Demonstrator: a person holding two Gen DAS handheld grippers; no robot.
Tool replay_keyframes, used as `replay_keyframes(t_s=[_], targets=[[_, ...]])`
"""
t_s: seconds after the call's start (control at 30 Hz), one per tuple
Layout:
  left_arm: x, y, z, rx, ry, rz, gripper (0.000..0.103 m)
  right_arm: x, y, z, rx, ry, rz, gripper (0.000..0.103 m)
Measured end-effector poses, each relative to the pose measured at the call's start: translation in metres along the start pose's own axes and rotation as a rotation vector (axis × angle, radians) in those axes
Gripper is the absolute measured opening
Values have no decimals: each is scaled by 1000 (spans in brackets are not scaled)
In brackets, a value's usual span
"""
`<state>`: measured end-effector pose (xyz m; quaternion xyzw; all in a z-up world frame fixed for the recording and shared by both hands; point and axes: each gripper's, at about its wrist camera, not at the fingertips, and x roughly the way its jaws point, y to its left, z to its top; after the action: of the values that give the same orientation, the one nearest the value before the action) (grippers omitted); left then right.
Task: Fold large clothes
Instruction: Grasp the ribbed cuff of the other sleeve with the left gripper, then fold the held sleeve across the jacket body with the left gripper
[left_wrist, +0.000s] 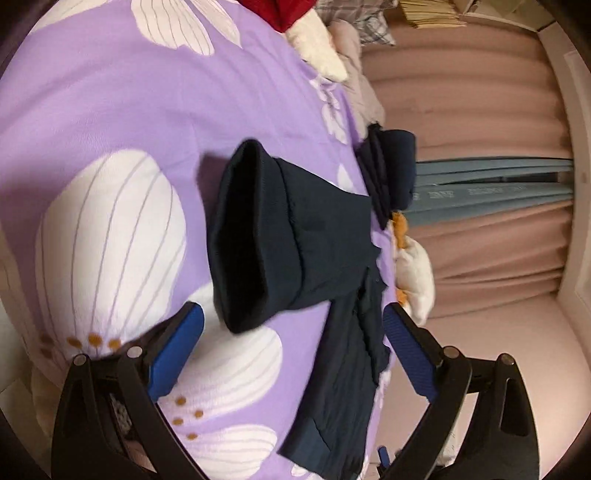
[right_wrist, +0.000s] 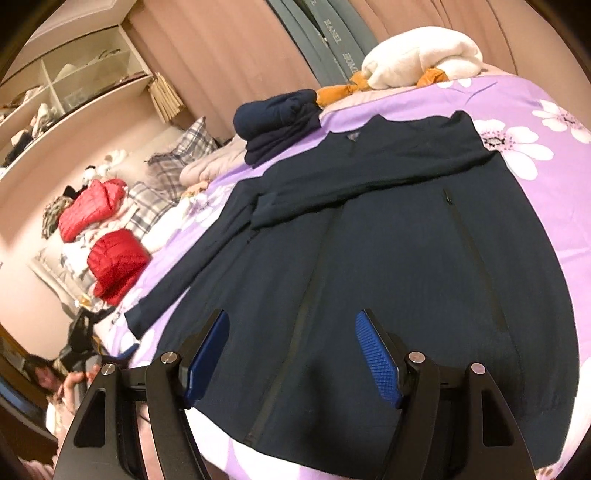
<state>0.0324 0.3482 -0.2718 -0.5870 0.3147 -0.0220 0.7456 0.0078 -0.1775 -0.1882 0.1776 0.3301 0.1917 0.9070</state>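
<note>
A large dark navy zip jacket (right_wrist: 388, 236) lies flat on the purple flowered bedspread (right_wrist: 546, 192). One sleeve is folded across its chest; the other sleeve (right_wrist: 192, 269) stretches out to the left. In the left wrist view that sleeve's ribbed cuff (left_wrist: 251, 236) gapes open just ahead of my left gripper (left_wrist: 291, 325), which is open and empty above the bedspread (left_wrist: 92, 110). My right gripper (right_wrist: 291, 328) is open and empty, hovering over the jacket's lower hem by the front zip.
A folded navy garment (right_wrist: 277, 125) (left_wrist: 391, 170) sits at the bed's far edge, beside white (right_wrist: 421, 59) and orange (right_wrist: 336, 92) clothes. Red puffer jackets (right_wrist: 110, 258) and plaid pillows (right_wrist: 177, 155) lie at the left. Pink curtains (left_wrist: 480, 103) hang behind. A person (right_wrist: 48, 380) sits at the lower left.
</note>
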Motion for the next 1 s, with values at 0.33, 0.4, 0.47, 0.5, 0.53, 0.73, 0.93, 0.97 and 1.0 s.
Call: replay_keyframes(t_s=[0.33,0.4,0.47,0.5,0.53,0.73,0.93,0.97,1.0], targets=[[25,-9,25,31,-23,35,101,10,8,-6,3,7,-1,71],[24,-10,25,36,-43,22,97,12,8,-6,6,12,-1,71],[26,-11,25,48,-44,2,75,15,8,-6,9,20,-9,71],[28,-10,24,42,-31,-3,51,16,7,-7,10,21,-10,71],[31,-9,25,37,-20,8,41,17,7,-7,11,22,-10,71],[33,-18,25,69,-56,43,17,23,4,-10,22,36,-23,71],[29,-81,25,239,-103,71,10,26,-7,-10,61,39,-13,71],[32,-93,25,262,-103,71,10,26,-9,-10,70,38,-9,71],[34,-104,25,284,-101,73,10,26,-11,-9,77,35,-3,71]])
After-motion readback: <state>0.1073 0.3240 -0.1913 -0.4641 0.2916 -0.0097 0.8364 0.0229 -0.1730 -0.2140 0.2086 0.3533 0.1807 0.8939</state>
